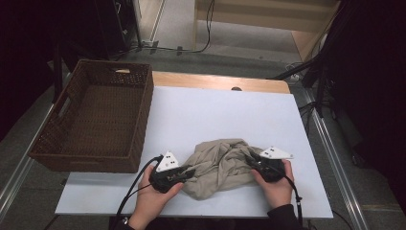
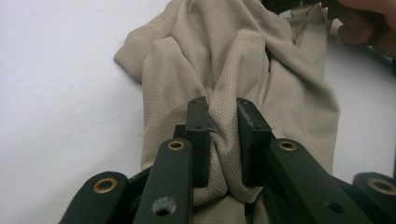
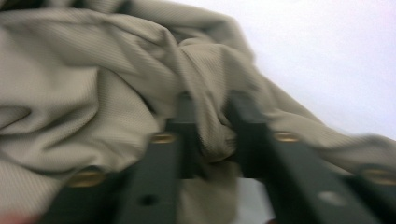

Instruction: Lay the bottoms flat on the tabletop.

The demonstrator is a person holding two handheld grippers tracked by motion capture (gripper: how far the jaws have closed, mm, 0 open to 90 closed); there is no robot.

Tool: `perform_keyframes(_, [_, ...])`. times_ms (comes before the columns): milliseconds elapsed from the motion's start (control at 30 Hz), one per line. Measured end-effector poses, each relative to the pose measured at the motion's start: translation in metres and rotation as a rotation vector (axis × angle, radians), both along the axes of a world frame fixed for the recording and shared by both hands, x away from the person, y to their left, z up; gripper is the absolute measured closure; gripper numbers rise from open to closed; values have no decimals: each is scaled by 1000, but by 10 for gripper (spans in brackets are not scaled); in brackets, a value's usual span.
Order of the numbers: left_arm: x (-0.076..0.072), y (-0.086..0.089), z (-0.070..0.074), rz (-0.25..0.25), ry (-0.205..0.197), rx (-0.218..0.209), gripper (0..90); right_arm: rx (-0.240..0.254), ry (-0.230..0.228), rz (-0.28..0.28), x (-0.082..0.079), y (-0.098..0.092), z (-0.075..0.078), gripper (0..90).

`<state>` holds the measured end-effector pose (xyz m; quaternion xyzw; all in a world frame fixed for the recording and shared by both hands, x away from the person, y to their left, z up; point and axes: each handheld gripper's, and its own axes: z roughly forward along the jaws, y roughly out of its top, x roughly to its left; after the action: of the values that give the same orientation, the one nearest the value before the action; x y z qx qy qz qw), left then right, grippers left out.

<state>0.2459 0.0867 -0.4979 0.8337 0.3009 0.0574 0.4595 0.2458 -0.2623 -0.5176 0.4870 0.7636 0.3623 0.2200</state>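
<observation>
Far left, a brown wicker basket (image 1: 91, 120) sits at the tabletop (image 1: 215, 110) edge. Next, the left tool (image 1: 190, 172) bites the near-left edge of the crumpled beige cloth (image 1: 220, 165), a fold pinched tight between its jaws. The cloth lies bunched on the tabletop's near side, between both tools. At its right edge, the right tool (image 1: 250, 160) clamps another bunched fold.
</observation>
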Motion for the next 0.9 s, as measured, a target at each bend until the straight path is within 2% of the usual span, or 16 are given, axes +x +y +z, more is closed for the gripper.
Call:
perform_keyframes(33, [-1, 2, 1, 6, 2, -11, 775, 37, -4, -17, -3, -12, 2, 824])
perform_keyframes(67, [-1, 6, 2, 12, 6, -25, 775, 37, -4, -17, -3, -12, 2, 824])
perform_keyframes(133, [-1, 12, 5, 21, 5, -39, 775, 38, -35, -86, -8, -31, 9, 835])
perform_keyframes(167, [-1, 15, 6, 24, 3, -42, 775, 38, -35, -86, -8, -31, 9, 835])
perform_keyframes(200, [-1, 17, 7, 31, 2, -46, 775, 55, -57, -130, -12, -45, 14, 836])
perform_keyframes(233, [-1, 20, 8, 34, 6, -51, 775, 55, -57, -130, -12, -45, 14, 836])
perform_keyframes(400, [1, 27, 8, 31, 24, -64, 790, 80, -97, -215, -21, -73, 21, 837])
perform_keyframes(467, [1, 27, 7, 23, 31, -64, 794, 101, -87, -232, -23, -80, 21, 832])
perform_keyframes(567, [2, 27, 7, 8, 41, -75, 787, 133, -104, -217, -24, -83, 21, 781])
perform_keyframes(600, [2, 28, 7, 9, 44, -81, 758, 144, -124, -212, -25, -84, 22, 719])
perform_keyframes(633, [3, 28, 8, 18, 44, -88, 717, 150, -140, -205, -26, -83, 24, 673])
perform_keyframes(700, [5, 26, 11, 43, 39, -97, 554, 171, -154, -178, -25, -81, 28, 593])
perform_keyframes(733, [6, 25, 13, 46, 38, -102, 486, 171, -161, -154, -24, -77, 30, 551])
perform_keyframes(767, [7, 22, 15, 44, 34, -110, 458, 167, -165, -141, -22, -74, 31, 518])
perform_keyframes(833, [11, 14, 20, 38, 14, -94, 430, 165, -165, -97, -18, -64, 34, 472])
perform_keyframes(900, [17, 5, 23, 34, 7, -79, 408, 127, -156, -49, -11, -50, 35, 399])
